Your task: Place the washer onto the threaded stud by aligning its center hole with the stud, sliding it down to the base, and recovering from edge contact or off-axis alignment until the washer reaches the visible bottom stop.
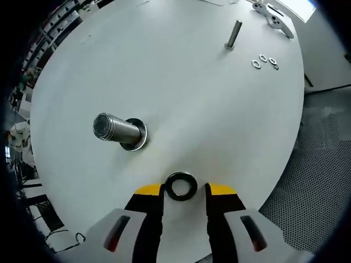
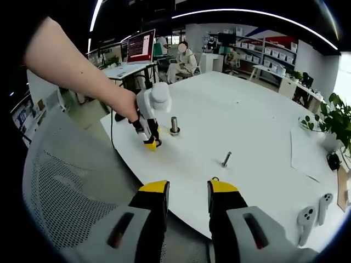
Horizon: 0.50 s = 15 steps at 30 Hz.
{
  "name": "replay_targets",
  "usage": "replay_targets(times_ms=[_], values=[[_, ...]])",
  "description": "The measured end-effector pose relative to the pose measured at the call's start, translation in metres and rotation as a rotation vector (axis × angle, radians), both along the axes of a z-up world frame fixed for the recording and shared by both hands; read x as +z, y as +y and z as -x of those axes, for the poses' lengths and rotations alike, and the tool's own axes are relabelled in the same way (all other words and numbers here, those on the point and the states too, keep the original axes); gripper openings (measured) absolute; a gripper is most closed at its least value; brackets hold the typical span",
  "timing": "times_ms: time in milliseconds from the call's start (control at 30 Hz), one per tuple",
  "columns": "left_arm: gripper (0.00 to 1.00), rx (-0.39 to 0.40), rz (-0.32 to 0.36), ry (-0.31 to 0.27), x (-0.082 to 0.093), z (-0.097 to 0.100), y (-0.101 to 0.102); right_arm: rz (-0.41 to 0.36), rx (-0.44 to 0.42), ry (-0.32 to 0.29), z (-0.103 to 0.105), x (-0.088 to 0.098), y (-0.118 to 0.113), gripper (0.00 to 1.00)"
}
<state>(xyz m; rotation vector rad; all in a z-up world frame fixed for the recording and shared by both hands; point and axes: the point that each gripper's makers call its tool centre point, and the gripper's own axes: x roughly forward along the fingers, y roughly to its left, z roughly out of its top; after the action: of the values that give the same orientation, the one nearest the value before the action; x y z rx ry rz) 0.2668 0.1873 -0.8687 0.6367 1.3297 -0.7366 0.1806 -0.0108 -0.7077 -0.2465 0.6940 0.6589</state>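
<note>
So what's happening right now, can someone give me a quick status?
Left gripper open around the black washer flat on the table. Right gripper open, empty. Big threaded stud stands apart, nothing in between.

Open-plan office, by the look of it: long white desks (image 2: 129, 68) with a lit red-screened monitor (image 2: 140, 46), a seated person (image 2: 184, 60) in the background, white shelving with boxes (image 2: 269, 52), curved ceiling light strips (image 2: 247, 13), a leafy green potted plant (image 2: 334, 123).

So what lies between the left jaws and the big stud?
In the left gripper view, a black washer sits between the jaw tips; bare table beyond it to the stud.
</note>
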Motion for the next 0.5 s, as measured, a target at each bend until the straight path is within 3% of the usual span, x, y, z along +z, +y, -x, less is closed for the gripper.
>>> replay_targets(times_ms=[167,200,300,500], values=[[0.21,0.004,0.001,-0.016,0.0004,-0.0028,0.0027,0.006,-0.002,-0.003,-0.0002,-0.0003,-0.0007,0.30],[0.21,0.047,0.003,-0.007,0.0002,-0.0029,0.0035,0.005,-0.004,-0.003,-0.0004,-0.0003,-0.0011,0.30],[0.20,0.070,0.007,-0.011,0.0001,-0.0042,0.0032,0.008,-0.005,-0.003,-0.0002,-0.0002,-0.0016,0.30],[0.19,0.064,0.015,-0.024,0.0005,-0.0034,0.0033,0.010,-0.005,-0.003,-0.0003,-0.0004,-0.0020,0.30]])
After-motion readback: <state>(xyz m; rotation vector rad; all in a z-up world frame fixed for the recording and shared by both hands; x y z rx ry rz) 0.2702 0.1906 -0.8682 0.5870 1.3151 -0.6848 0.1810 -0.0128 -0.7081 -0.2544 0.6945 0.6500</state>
